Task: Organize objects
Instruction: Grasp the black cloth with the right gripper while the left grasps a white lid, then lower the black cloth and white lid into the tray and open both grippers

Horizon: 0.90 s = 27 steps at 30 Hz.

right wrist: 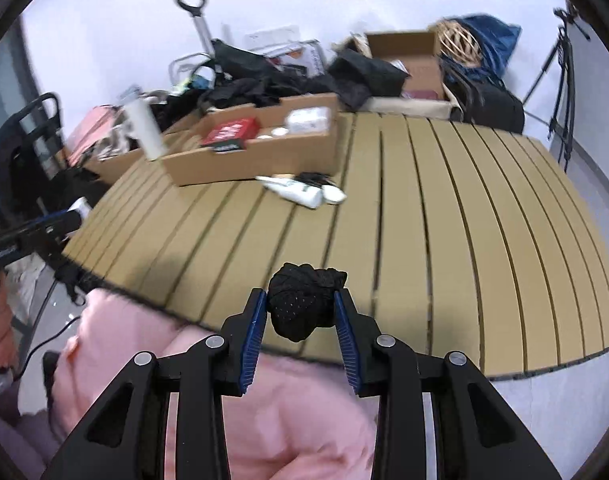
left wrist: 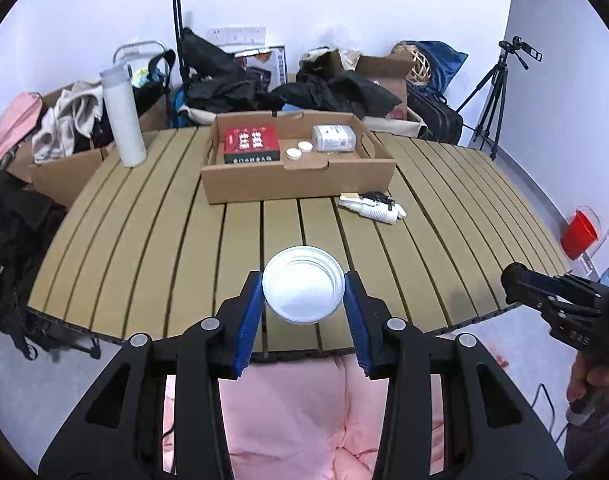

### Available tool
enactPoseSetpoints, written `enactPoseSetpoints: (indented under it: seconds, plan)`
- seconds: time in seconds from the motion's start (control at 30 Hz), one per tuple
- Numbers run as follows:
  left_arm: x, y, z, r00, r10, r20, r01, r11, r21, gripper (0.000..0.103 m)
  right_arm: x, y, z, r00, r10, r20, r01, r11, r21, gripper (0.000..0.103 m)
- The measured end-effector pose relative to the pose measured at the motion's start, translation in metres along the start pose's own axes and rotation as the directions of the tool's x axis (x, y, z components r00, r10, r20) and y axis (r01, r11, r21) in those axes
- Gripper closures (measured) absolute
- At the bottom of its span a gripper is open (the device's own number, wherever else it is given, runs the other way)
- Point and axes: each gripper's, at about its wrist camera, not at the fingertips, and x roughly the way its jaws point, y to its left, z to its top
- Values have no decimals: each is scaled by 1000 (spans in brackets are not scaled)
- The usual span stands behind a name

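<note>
Left gripper [left wrist: 303,296] is clamped on a round white plastic lid [left wrist: 302,284], blue pads [left wrist: 250,312] pressing both sides of its rim, open side facing up. It's held above the near edge of the slatted table [left wrist: 164,240], w/ pink fabric [left wrist: 296,412] below.

Right gripper [right wrist: 301,307] is squeezed on a black balled-up cloth bundle [right wrist: 302,300], prob mesh or knit since there are tiny dots on it. That one's also over the near table edge [right wrist: 444,240]. Right view is a bit blurry btw.

Further back on the table there's an open cardboard box [left wrist: 296,184] w/ a red and black carton [left wrist: 251,145] on its left side, two small white caps [left wrist: 299,150] in the middle and a clear plastic container [left wrist: 333,138] on the right. Just in front of the box's right corner lies a white spray bottle [left wrist: 372,208] on its side, touching some black item [left wrist: 378,199], can't tell what. A tall white cylinder bottle [left wrist: 122,116] stands upright at the far left corner of the table.

Behind the table: piles of dark clothes, more cardboard boxes, a tripod [left wrist: 492,96] by the wall, and a red cup [left wrist: 579,234] off to the right.
</note>
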Motion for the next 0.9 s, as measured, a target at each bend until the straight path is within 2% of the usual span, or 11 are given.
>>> enactPoseSetpoints:
  seconds: [0.27,0.33,0.47,0.53,0.6,0.67,0.77,0.83,0.9]
  plan:
    - [-8,2,6,994,-103,28,104,994,-32,66,1,15,11,999,31,16,-31,999,-16,66]
    - [1,7,25,991,-134,26,135,990,-50,66,8,17,23,999,49,15,-48,998,-26,66]
    - [34,15,81,994,-109,18,110,992,-61,66,28,17,71,995,88,43,-86,995,-58,66]
    - [61,19,112,993,-120,14,120,991,-64,66,47,13,105,995,89,41,-86,993,-76,66]
    - [95,23,141,992,-127,-23,125,989,-85,66,74,11,140,998,63,27,-60,992,-110,66]
    - [138,25,172,988,-147,-43,144,987,-77,66,99,9,167,997,71,18,-68,990,-121,66]
    - [209,30,205,992,-98,-83,92,993,-78,66,152,0,208,997,73,-21,-75,989,-126,66]
    - [248,33,213,992,-84,-94,76,994,-81,66,193,-8,229,995,74,-66,-82,989,-124,65]
    - [294,38,222,986,-65,-151,53,995,-80,67,236,-17,244,992,56,-116,-69,991,-116,65]
